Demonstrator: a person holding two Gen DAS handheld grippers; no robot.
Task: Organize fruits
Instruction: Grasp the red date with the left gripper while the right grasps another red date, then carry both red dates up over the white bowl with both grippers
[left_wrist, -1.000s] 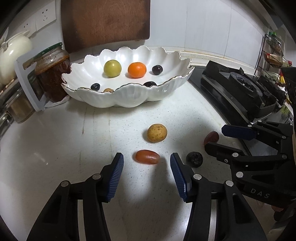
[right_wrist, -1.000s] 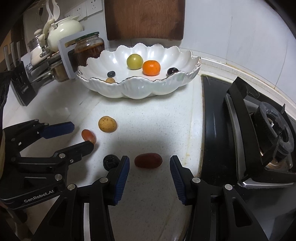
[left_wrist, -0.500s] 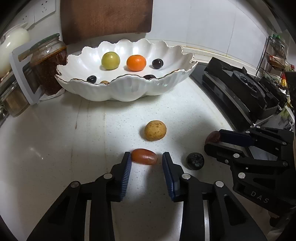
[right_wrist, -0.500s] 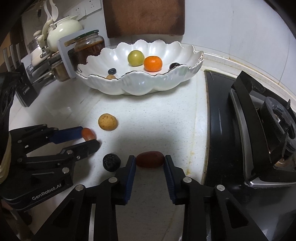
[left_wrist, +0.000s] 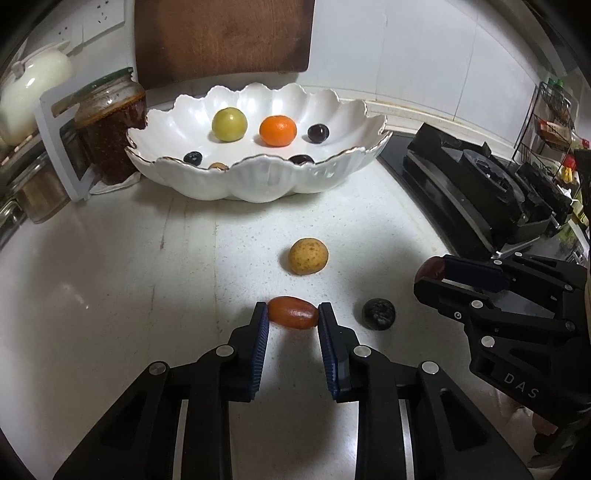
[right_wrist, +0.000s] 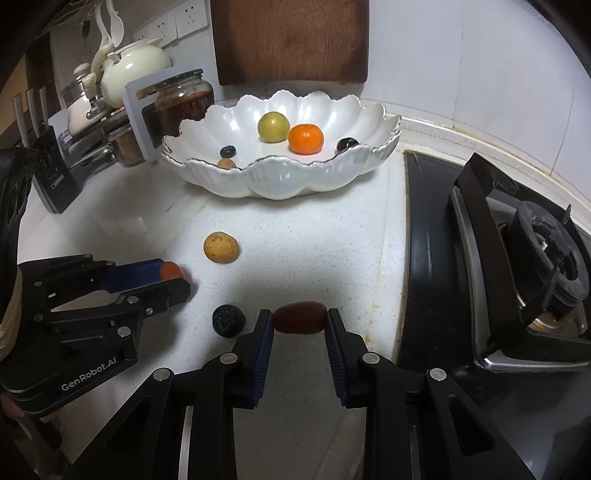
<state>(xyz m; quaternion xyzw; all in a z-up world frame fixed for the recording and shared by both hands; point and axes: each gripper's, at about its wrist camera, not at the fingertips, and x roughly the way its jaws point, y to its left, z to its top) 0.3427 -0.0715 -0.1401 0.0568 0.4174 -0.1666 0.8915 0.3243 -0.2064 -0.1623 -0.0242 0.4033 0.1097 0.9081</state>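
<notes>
My left gripper (left_wrist: 292, 316) is shut on an orange-red oblong tomato (left_wrist: 292, 312) at counter level. My right gripper (right_wrist: 300, 320) is shut on a dark red date-like fruit (right_wrist: 300, 316), also low over the counter. Between them lie a dark wrinkled berry (left_wrist: 378, 314) and, farther on, a speckled tan round fruit (left_wrist: 308, 256). The white scalloped bowl (left_wrist: 258, 181) at the back holds a green fruit (left_wrist: 229, 124), a tangerine (left_wrist: 277, 130) and several small dark berries.
A jar of red preserve (left_wrist: 110, 122) and a grey rack stand left of the bowl. A black gas hob (right_wrist: 517, 266) fills the right side. A wooden board (right_wrist: 291, 40) leans on the wall. A white teapot (right_wrist: 129, 70) stands far left.
Both grippers moved forward and closed: the left jaws came together on the orange-red tomato, the right jaws on the dark red fruit. The other fruits have not moved.
</notes>
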